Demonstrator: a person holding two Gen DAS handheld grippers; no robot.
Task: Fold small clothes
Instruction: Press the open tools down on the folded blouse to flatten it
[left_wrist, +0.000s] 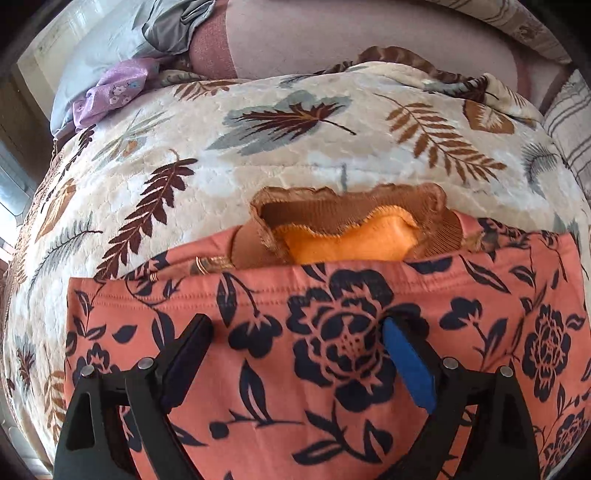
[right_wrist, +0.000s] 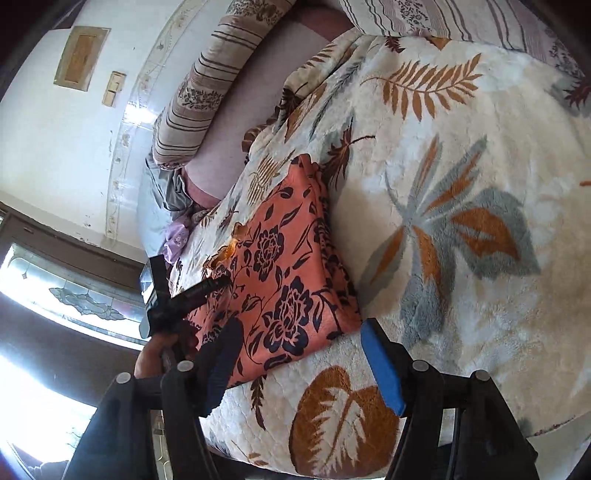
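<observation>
Coral floral garment (left_wrist: 332, 350) flat on leaf blanket (left_wrist: 258, 155), left tool (left_wrist: 295, 354) apart above it, right tool (right_wrist: 301, 354) apart at its near edge.

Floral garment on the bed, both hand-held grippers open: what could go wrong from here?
1. The floral garment lies on a plush leaf-print blanket; closing the left hand-held gripper low could pinch blanket too.
2. A brown and orange garment pokes out under its far edge and may drag along when folding.
3. The right hand-held gripper sits at the garment's near corner; it may catch only the top layer.
</observation>
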